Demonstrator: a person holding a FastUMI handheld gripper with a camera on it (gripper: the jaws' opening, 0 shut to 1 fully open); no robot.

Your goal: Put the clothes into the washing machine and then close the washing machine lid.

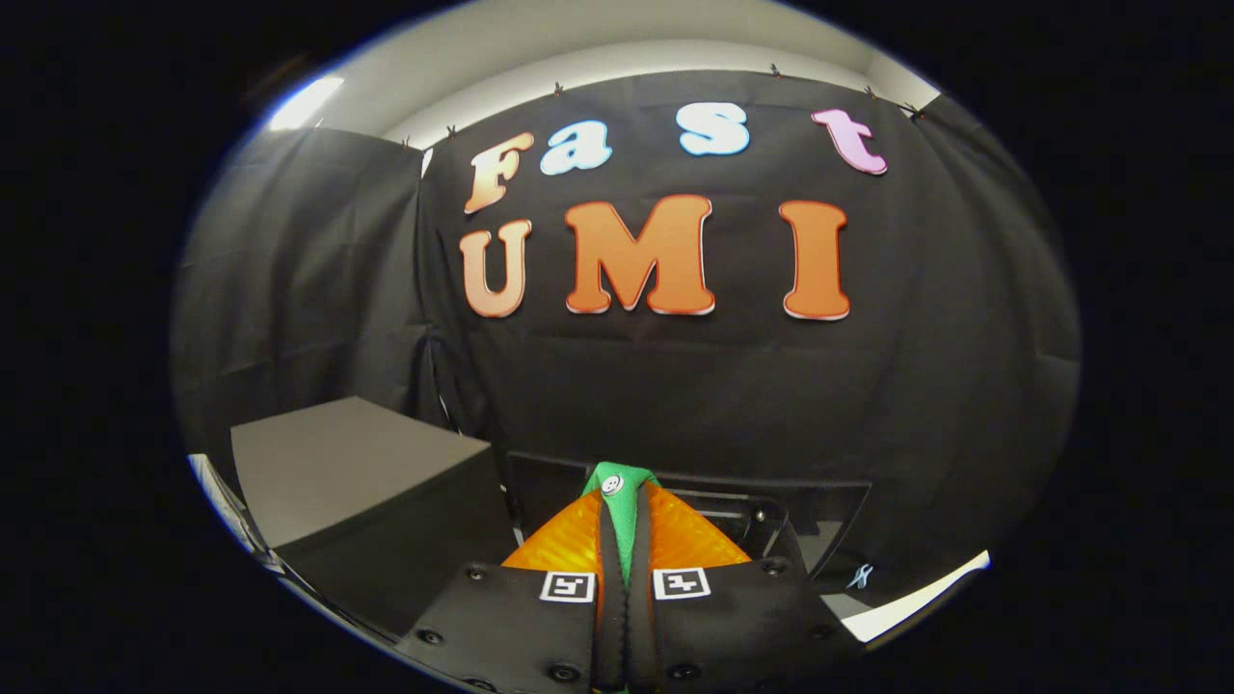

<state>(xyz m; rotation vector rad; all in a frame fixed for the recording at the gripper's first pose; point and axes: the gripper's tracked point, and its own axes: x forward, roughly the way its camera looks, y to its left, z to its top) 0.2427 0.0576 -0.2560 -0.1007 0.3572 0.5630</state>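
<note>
While I hold the gripper (619, 501) up: its fingers clench the cloth.
Cloth (622, 525): thin green strip, small white button on top, pinched between both fingers.
Behind: dark box (347, 472).

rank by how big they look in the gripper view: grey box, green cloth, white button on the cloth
1. grey box, beside the jaws
2. green cloth, pinched between the shut jaws of the gripper; nearness inflates it
3. white button at the cloth's tip

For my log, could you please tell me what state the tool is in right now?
Tool: closed, both fingers pinching a green garment with a white button.
</note>
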